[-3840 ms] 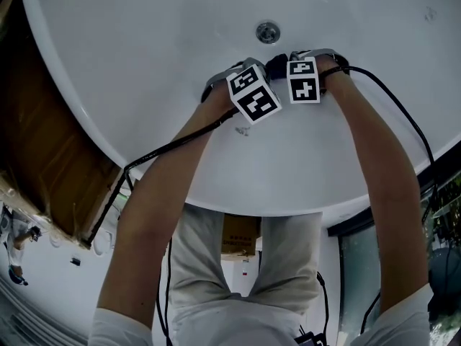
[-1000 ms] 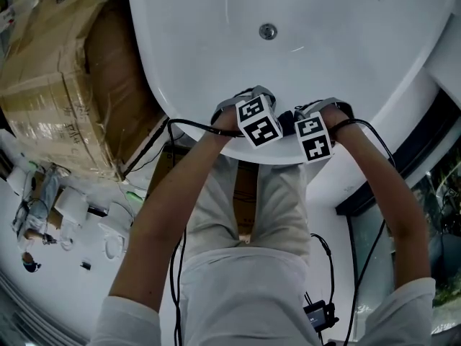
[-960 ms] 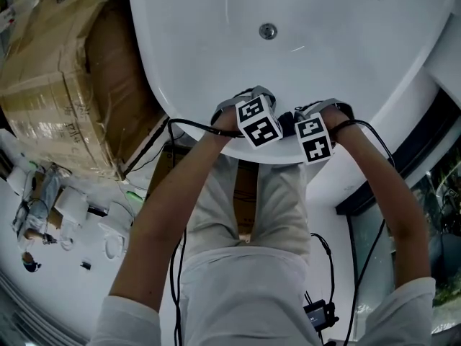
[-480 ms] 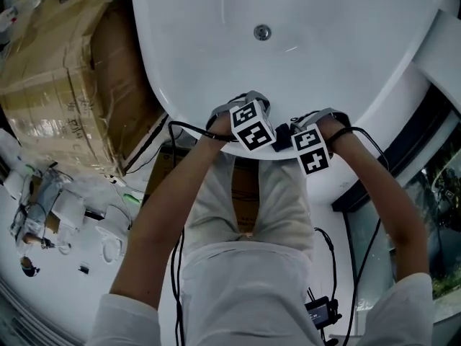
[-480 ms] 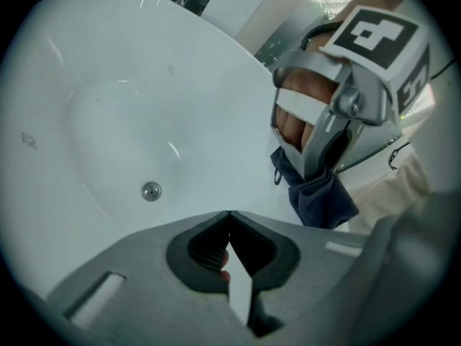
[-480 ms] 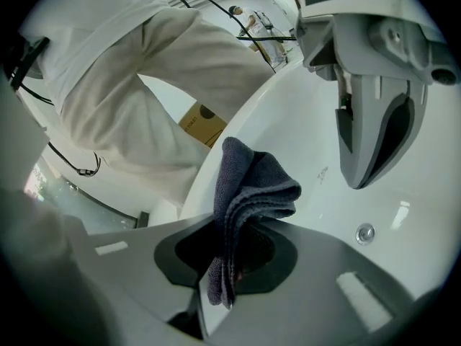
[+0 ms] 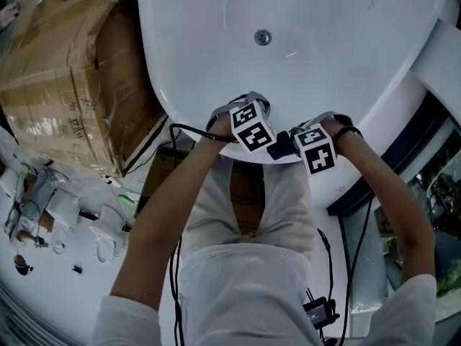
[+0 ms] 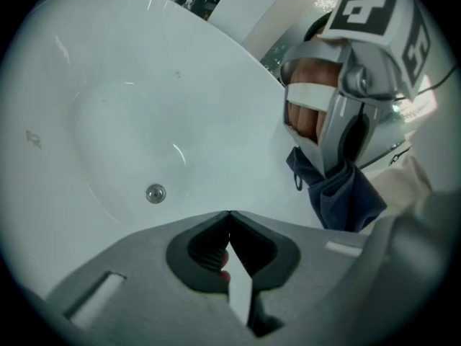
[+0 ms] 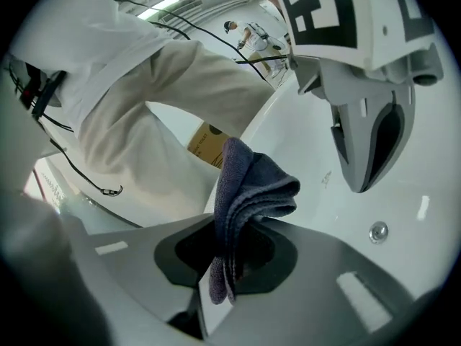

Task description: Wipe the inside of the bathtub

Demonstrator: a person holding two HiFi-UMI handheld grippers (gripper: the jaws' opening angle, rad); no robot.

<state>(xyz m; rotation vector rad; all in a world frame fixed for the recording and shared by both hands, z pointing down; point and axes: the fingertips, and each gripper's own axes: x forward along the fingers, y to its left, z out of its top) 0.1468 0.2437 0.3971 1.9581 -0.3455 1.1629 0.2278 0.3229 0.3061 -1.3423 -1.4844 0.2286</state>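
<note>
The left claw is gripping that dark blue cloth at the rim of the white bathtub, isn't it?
Not quite. It is the right claw that grips the dark blue cloth at the rim of the white bathtub; the right gripper view shows it pinched between the jaws. The left claw is shut on nothing.

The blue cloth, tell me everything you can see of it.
The cloth is dark blue, soft, nubby like microfibre, folded into several layers. The right gripper is shut on it: one bunched end sticks up past the jaws, a short tail hangs behind them. It sits by the near rim of the bathtub; contact with it cannot be told.
</note>
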